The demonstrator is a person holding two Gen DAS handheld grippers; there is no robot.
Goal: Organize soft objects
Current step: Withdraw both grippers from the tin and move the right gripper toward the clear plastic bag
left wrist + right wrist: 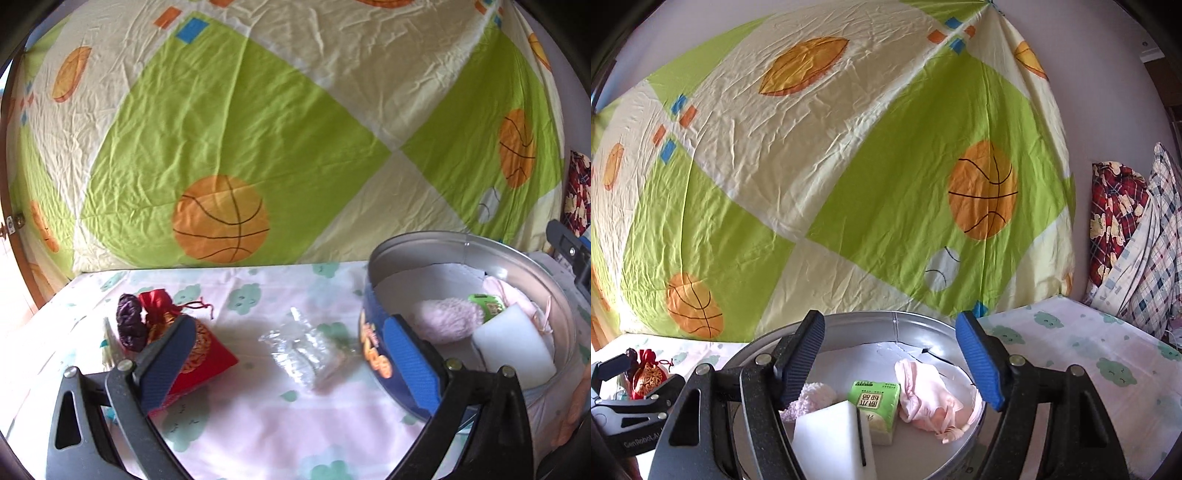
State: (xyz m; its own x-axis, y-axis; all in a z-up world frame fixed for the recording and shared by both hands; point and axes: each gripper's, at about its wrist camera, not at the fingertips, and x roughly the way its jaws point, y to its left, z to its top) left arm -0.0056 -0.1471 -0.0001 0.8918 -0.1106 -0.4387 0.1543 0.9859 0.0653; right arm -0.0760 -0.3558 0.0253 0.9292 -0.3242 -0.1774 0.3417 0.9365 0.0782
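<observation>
Left of the round tin [376, 332], a crumpled clear plastic bag [299, 347] and red drawstring pouch [199, 347] interrupt the bed sheet [258, 424]; the hanging basketball-print sheet [258, 129] blocks behind it.

Round tin [916, 325]: bare matt metal inside, glossy printed wall outside. White sponge block [827, 432]: smooth foam. Pink fluffy pouch [448, 319]: shaggy plush. Tissue pack [877, 402]: glossy wrapper. Red drawstring bag [207, 350]: satin cloth, gold embroidery. Clear plastic bag [299, 347]: crinkled, shiny. Hanging sheet [258, 110]: creased cotton.
</observation>
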